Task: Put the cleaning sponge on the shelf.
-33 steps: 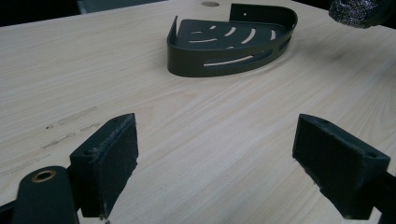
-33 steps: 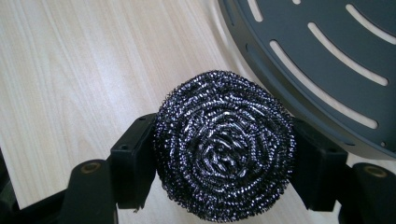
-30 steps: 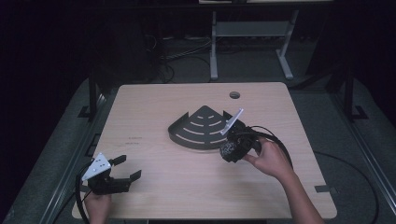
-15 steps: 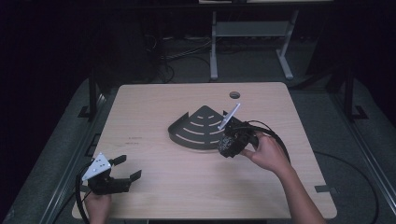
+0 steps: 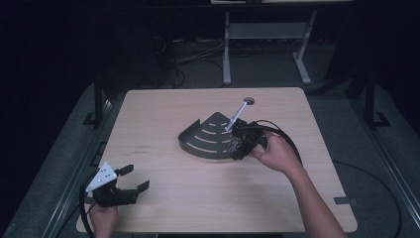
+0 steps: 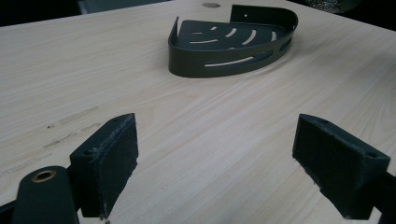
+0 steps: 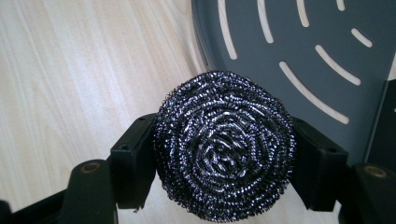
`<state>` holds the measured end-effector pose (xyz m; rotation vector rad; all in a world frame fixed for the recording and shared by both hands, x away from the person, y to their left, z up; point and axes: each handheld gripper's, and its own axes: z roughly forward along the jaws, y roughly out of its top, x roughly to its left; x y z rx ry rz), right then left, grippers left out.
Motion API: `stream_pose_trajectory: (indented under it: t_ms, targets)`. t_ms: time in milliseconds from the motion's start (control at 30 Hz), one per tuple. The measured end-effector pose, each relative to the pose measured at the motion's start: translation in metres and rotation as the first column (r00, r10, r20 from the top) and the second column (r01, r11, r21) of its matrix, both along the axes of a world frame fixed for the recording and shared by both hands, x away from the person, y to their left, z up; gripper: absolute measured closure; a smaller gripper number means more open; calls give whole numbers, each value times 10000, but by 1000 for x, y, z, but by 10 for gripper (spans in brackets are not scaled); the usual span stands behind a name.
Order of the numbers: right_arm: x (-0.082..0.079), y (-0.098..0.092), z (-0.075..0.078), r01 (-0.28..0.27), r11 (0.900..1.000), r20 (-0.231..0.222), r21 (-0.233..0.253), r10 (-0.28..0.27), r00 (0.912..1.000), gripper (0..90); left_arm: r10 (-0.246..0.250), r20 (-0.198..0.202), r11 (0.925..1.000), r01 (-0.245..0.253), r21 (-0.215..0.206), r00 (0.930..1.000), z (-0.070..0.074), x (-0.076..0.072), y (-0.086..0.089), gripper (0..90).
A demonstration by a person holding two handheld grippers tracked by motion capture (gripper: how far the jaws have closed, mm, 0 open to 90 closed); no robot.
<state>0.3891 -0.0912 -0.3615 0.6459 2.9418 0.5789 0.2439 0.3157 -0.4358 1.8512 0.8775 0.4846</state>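
We hold the right gripper point(image 5: 237, 147) at the near right edge of the dark grey, quarter-round slotted metal corner tray point(image 5: 208, 136), our right hand point(image 5: 277, 154) wrapped behind it and the forearm running back toward the table's near right corner. Its black jaws are clamped on either side of a round, coiled steel-wool scouring ball point(image 7: 225, 144), which in the right gripper view sits squarely between the pads point(image 7: 133, 161), over the pale wood beside the tray's curved rim point(image 7: 201, 46). In the high view the ball point(image 5: 235, 145) is small and dark against the gripper, hard to make out. A grey plate on the gripper points up and away toward the round grommet hole point(image 5: 248, 101) in the light wooden table point(image 5: 163, 106).

Our left gripper point(image 5: 130, 184) rests at the near left corner of the table, well apart from the tray, with our left hand point(image 5: 105, 217) cut off at the bottom edge. Its jaws stand wide, nothing between them; the left gripper view looks across bare wood to the tray point(image 6: 233, 44).

The tray's slotted floor lies bare in both gripper views; its far right part is cut off in the right gripper view.
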Motion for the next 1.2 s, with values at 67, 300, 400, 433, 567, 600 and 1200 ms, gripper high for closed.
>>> stream_pose_trajectory:
  t_ms: [67, 300, 400, 433, 567, 600, 1200]
  targets:
    - [3, 3, 0, -19, 10000, -28, -88, 18, 10000, 315, -13, -5, 10000, 13, 1, 10000, 0, 0, 0, 137]
    - [13, 12, 5, -125, 9998, -3, -153, 125, 9999, 315, -21, 2, 10000, 21, -27, 10000, 0, 0, 1, 137]
    - [18, 15, 5, -72, 9999, -9, -138, 72, 10000, 315, -10, -11, 10000, 10, -16, 10000, 0, 0, 1, 137]
    - [20, 16, 4, -28, 9999, -21, -151, 28, 10000, 315, -23, -7, 10000, 23, -16, 10000, 0, 0, 0, 137]
    - [27, 19, 2, 30, 9998, -89, -208, -32, 10000, 315, -21, 11, 10000, 21, 26, 10000, 0, 0, 0, 137]
    - [29, 20, 2, 46, 9998, -129, -180, -48, 9999, 315, -17, 26, 10000, 17, 45, 10000, 0, 0, 0, 137]
    - [56, 34, -13, 261, 9988, -366, -409, -276, 9989, 314, -8, 18, 10000, 8, -10, 10000, 0, 0, 1, 137]
